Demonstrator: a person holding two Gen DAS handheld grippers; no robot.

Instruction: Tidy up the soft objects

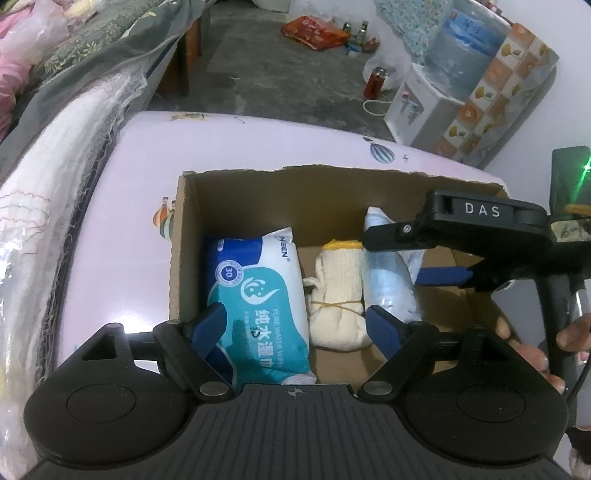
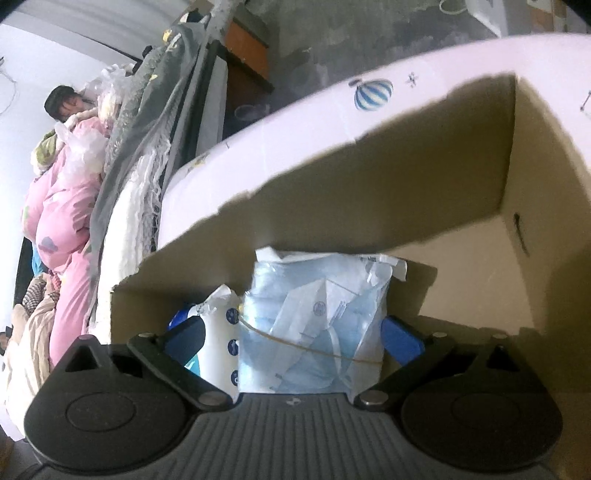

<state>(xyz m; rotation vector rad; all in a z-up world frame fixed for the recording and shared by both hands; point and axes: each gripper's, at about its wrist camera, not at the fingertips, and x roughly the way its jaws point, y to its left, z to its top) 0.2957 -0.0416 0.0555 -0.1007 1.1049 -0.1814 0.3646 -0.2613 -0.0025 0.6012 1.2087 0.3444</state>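
An open cardboard box (image 1: pixel 188 236) stands on the pink table (image 1: pixel 122 229). In it lie a blue-and-teal wet wipes pack (image 1: pixel 255 295), a cream glove bundle (image 1: pixel 338 302) tied with a rubber band, and a clear bag of blue face masks (image 1: pixel 388 284). My left gripper (image 1: pixel 295 325) is open above the box's near edge, empty. My right gripper (image 2: pixel 291 336) is open inside the box, its jaws on either side of the mask bag (image 2: pixel 314 325), apart from it. The right gripper also shows in the left wrist view (image 1: pixel 402 254). The wipes pack (image 2: pixel 218 332) stands left of the bag.
Piled bedding and white cloth (image 1: pixel 48 192) lie left of the table. A water dispenser (image 1: pixel 424 103) with a blue bottle, a red bag (image 1: pixel 314 31) and bottles stand on the floor beyond. The box's right wall (image 2: pixel 535 229) is close to my right gripper.
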